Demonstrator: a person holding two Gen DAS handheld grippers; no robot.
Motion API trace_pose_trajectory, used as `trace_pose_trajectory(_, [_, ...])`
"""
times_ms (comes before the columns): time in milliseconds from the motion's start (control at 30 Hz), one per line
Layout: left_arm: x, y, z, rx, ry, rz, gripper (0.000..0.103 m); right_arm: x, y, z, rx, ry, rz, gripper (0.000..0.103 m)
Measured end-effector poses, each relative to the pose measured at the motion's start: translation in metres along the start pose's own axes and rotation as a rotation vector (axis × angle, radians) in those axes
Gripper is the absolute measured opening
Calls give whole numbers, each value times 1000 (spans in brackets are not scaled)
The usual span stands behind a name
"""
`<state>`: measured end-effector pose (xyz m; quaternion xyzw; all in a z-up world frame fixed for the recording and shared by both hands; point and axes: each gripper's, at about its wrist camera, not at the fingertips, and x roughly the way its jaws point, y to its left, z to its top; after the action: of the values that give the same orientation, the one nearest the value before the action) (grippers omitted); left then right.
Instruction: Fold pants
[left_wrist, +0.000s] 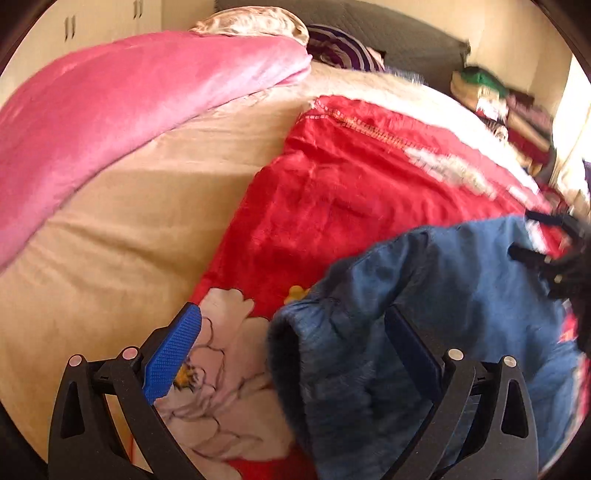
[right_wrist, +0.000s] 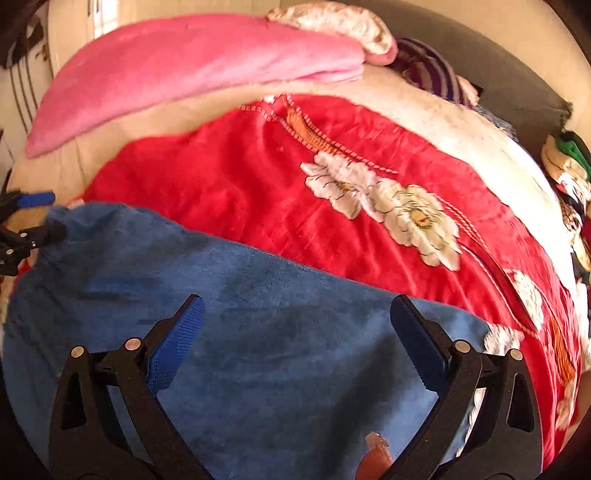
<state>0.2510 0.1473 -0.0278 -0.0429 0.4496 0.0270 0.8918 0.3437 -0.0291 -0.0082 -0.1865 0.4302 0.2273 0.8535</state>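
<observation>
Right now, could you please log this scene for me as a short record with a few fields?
garment: blue pants, lying on the red floral blanket
surface: bed, tan sheet beside the blanket
left gripper: open, at the pants' end, nothing held
right gripper: open, over the pants, nothing held
background: pink blanket folded at the far side

pants (right_wrist: 258, 332) | blue, fleecy | lying on red floral blanket (right_wrist: 240, 192) | seemingly folded
</observation>
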Motion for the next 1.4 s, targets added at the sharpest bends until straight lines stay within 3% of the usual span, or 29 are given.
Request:
trace_pose_trajectory(100, [11, 1, 1, 5, 13, -12, 93, 12, 4, 6, -42, 1, 0, 95])
trace_pose_trajectory(133, [12, 3, 1, -5, 5, -43, 84, 14, 5, 7, -51, -1, 7, 95])
trace_pose_trajectory(167, [13, 4, 1, -8, 5, -61, 63, 16, 6, 9, -62, -3, 13, 95])
trace_pose_trajectory(200, [15, 4, 2, -10, 6, -93, 51, 19, 8, 11, -77, -3, 19, 95])
trace_pose_trajectory(300, [8, -3, -1, 11, -22, -115, 35, 28, 17, 14, -127, 10, 39, 95])
trace_pose_trajectory(367, [-3, -6, -2, 24, -44, -148, 30, 34, 23, 16, -166, 18, 37, 95])
trace_pose_trajectory(467, [-27, -10, -6, 42, -88, -192, 29, 38, 38, 18, -250, 25, 2, 95])
trace_pose_trajectory(533, [-42, -14, -9, 67, -116, -198, 29, 37, 46, 19, -290, 5, 4, 89])
trace_pose_trajectory(633, [-53, -19, -14, 95, -134, -206, 29, 39, 60, 20, -350, 21, 32, 65])
trace_pose_trajectory(700, [-52, -22, -16, 108, -132, -193, 29, 40, 67, 19, -356, 54, 88, 27])
trace_pose_trajectory(800, [-46, -17, -18, 102, -116, -171, 29, 31, 71, 15, -325, 50, 118, 3])
trace_pose_trajectory(900, [-48, -8, -22, 83, -112, -175, 29, 10, 62, 8, -235, 3, 131, 2])
trace_pose_trajectory(1167, [-69, -25, -34, 156, -155, -150, 29, -69, 50, -34, -72, -124, 149, 2])
trace_pose_trajectory(1400, [-116, -44, -64, 217, -232, -147, 30, -123, 59, -79, 3, -181, 165, 2])
